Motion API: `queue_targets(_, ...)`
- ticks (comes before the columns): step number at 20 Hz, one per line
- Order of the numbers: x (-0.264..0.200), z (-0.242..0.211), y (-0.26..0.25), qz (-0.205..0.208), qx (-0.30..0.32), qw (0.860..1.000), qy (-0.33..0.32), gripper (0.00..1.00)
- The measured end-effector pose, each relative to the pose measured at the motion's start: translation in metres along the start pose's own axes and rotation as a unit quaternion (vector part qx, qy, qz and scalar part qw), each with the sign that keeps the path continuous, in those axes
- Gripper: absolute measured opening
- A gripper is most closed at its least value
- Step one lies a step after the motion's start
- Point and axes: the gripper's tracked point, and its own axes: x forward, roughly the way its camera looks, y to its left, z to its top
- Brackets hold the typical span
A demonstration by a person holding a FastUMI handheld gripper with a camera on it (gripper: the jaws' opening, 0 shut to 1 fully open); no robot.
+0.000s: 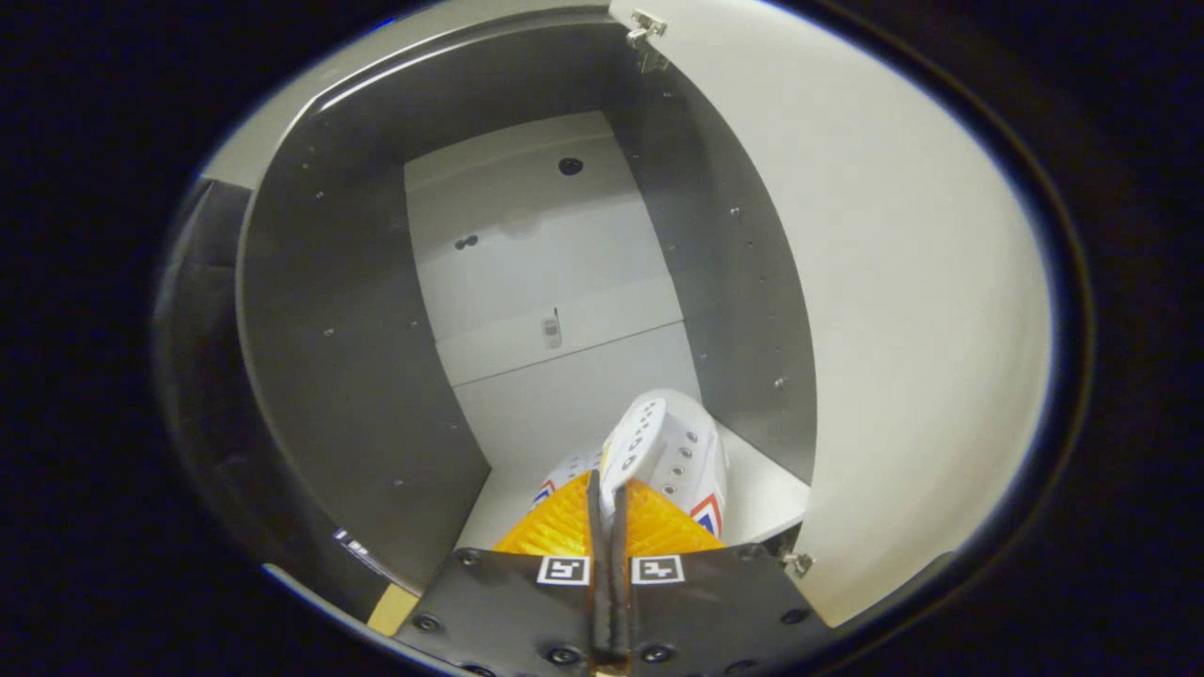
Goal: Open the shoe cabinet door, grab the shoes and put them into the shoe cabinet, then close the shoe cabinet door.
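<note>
The shoe cabinet (357, 310) stands open in front of me, with its white door (903, 310) swung out to the right. A white shoe (673, 451) with small holes and red-and-blue marks hangs just ahead of my fingers, over the cabinet's white floor (752, 498). My gripper (608, 512) is shut on the shoe, pinching its heel strap between both fingers. The lower part of the shoe is hidden behind my fingers.
Grey side walls with small pegs flank the compartment, and the white back panel (536, 254) has a few holes. A door hinge (647, 33) shows at the top and another hinge (797, 561) near the bottom right. Dark cloth (202, 282) hangs left of the cabinet.
</note>
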Motion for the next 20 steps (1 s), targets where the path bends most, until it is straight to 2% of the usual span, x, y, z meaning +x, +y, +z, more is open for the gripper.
queue_targets(4, 0.038, 0.004, -0.02, -0.022, -0.045, 0.999, -0.002, 0.02)
queue_targets(10, 0.083, -0.012, -0.035, -0.031, -0.097, 0.995, 0.014, 0.02)
queue_targets(20, 0.112, -0.04, -0.033, -0.016, -0.112, 0.992, 0.049, 0.02)
